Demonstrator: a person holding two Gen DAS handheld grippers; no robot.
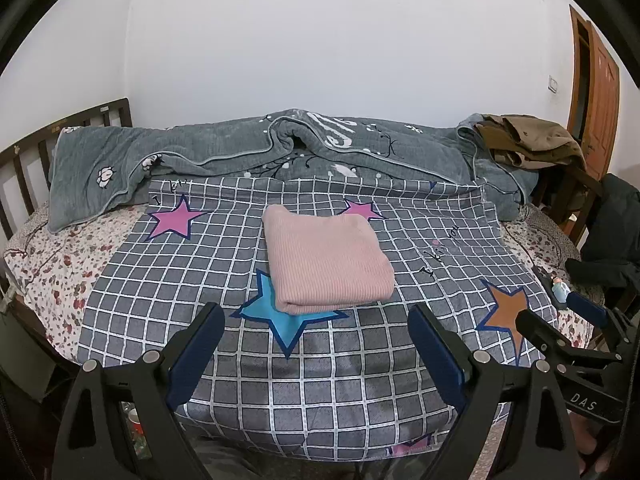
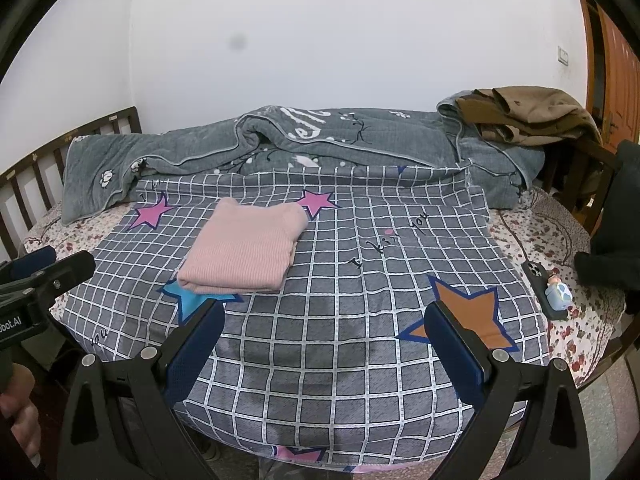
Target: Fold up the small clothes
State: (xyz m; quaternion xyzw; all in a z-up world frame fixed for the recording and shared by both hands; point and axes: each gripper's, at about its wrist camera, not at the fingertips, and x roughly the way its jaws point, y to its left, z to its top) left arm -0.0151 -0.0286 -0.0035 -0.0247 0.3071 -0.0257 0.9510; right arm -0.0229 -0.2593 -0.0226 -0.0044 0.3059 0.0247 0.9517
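From the left wrist view, a pink ribbed sweater point(image 1: 326, 258) lies folded in a neat square on the grey checked sheet point(image 1: 352, 376), near the middle of the bed, its near corner over a blue star point(image 1: 280, 320). The left gripper point(image 1: 316, 344) hangs over the near edge, its tongs wide apart and holding nothing.

From the right wrist view, the soft sweater point(image 2: 244, 254) lies toward the left of the sheet point(image 2: 340, 360). The right gripper point(image 2: 326, 344) is spread wide and empty too. A fluffy grey blanket point(image 2: 320, 140) is bunched along the far edge.
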